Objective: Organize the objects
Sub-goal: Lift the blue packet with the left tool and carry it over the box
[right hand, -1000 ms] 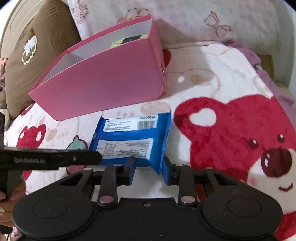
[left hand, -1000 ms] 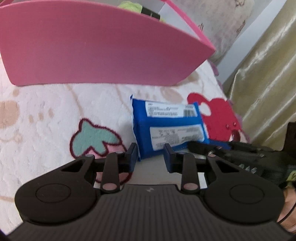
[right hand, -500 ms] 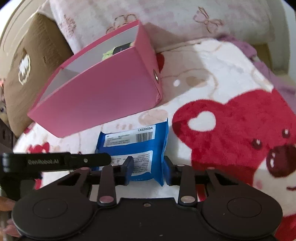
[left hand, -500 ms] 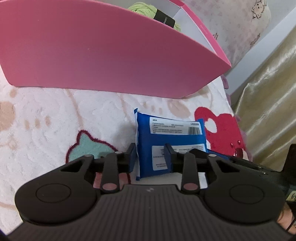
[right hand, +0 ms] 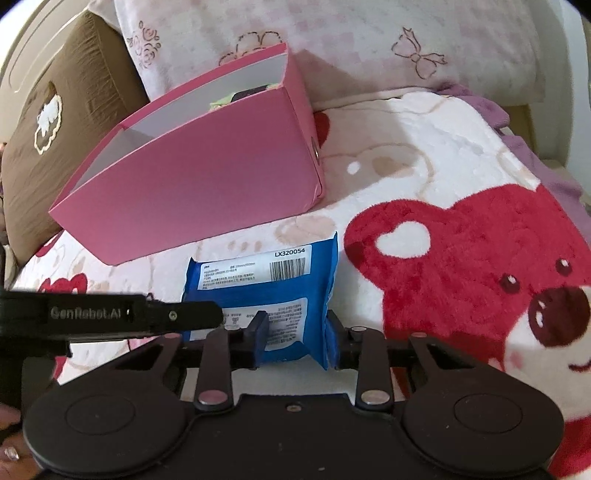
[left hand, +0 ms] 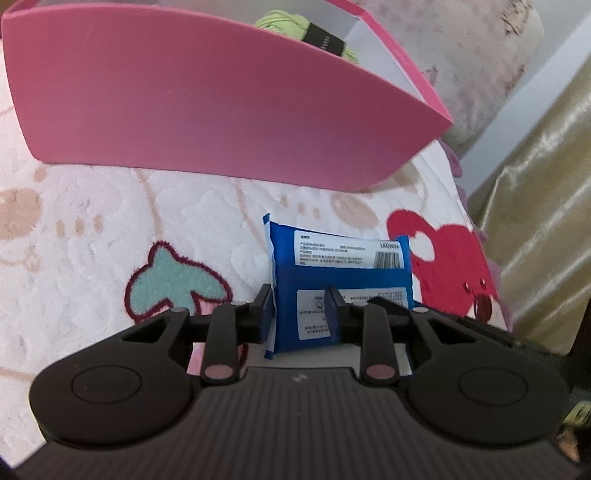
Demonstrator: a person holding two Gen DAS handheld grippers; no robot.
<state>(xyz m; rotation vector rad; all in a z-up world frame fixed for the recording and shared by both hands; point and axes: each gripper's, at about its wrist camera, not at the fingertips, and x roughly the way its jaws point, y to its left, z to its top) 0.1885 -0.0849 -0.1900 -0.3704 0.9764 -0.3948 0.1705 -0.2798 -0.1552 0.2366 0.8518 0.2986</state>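
**Both grippers hold the blue pack, ready to lift it to the pink box**

I am at the picking-up step. My left gripper has pinched the left near edge of the blue pack, and its jaws are closing a tiny bit more with the pack between them. My right gripper is clamped on the right near corner of the same pack. So the pack is held on two sides, low at about 6 o'clock in both views, and I cannot tell if it has left the blanket yet.

The pink box stands at 12 o'clock, just past the pack but not touching it. A green ball of yarn already sits inside it.

I think the next move is to lift the pack with both hands together, carry it up over the tall front wall and let go inside. Both hands must go at the same speed, or the soft pack may bend or slip.

Everything sits on a fluffy blanket with red bears. A brown cushion is at 10 o'clock, a pink flowery pillow at 12, and a gold curtain at 3 in the left view.
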